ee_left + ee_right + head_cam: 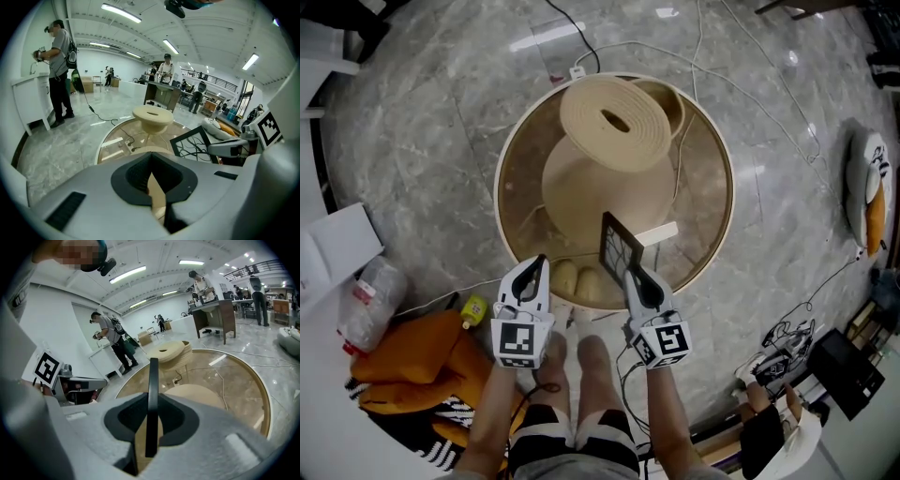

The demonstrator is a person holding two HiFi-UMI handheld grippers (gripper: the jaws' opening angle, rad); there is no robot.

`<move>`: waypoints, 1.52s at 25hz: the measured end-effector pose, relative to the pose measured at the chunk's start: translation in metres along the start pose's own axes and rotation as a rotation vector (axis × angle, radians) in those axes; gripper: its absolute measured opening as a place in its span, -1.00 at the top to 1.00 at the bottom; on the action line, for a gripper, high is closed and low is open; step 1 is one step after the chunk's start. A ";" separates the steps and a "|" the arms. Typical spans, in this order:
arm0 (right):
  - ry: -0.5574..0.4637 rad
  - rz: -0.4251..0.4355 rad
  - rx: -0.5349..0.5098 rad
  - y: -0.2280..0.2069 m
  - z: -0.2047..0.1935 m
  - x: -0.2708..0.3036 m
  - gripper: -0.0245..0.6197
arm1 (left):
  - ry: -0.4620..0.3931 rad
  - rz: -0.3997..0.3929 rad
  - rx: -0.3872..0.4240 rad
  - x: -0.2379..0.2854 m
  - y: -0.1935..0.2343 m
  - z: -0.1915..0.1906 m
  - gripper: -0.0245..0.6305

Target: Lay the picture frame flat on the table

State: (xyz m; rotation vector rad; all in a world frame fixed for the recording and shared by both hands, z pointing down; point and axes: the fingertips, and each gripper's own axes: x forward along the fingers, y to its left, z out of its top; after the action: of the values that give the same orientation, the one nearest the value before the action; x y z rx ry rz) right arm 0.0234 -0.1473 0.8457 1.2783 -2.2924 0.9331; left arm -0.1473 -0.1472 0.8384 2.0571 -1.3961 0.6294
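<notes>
Right gripper jaws clamped on black picture frame, frame held on edge at lower centre, over near rim of round glass table, left gripper jaws pressed together, nothing held

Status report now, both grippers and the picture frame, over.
Left gripper shut, empty. Right gripper shut on picture frame, upright over table, not flat yet. White block lies beside it.

Glossy grey marble floor, white cables trailing across it — round glass-topped table in the middle. Open hall with white walls, ceiling strip lights, a white counter and dark desk.
</notes>
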 end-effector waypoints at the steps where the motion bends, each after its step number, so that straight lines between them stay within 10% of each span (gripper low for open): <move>1: 0.006 0.004 0.003 -0.001 -0.003 0.002 0.72 | 0.001 0.002 -0.003 0.002 0.001 -0.002 0.87; 13: 0.020 0.050 0.180 -0.029 -0.031 0.030 0.70 | 0.024 0.022 -0.017 0.030 0.011 -0.036 0.87; 38: 0.111 -0.044 0.178 -0.074 -0.079 0.066 0.61 | 0.075 -0.005 -0.013 0.050 0.012 -0.077 0.87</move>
State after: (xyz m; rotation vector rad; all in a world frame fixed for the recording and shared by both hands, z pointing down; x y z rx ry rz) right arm 0.0502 -0.1603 0.9689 1.3063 -2.1274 1.1845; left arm -0.1460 -0.1315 0.9303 2.0050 -1.3484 0.6866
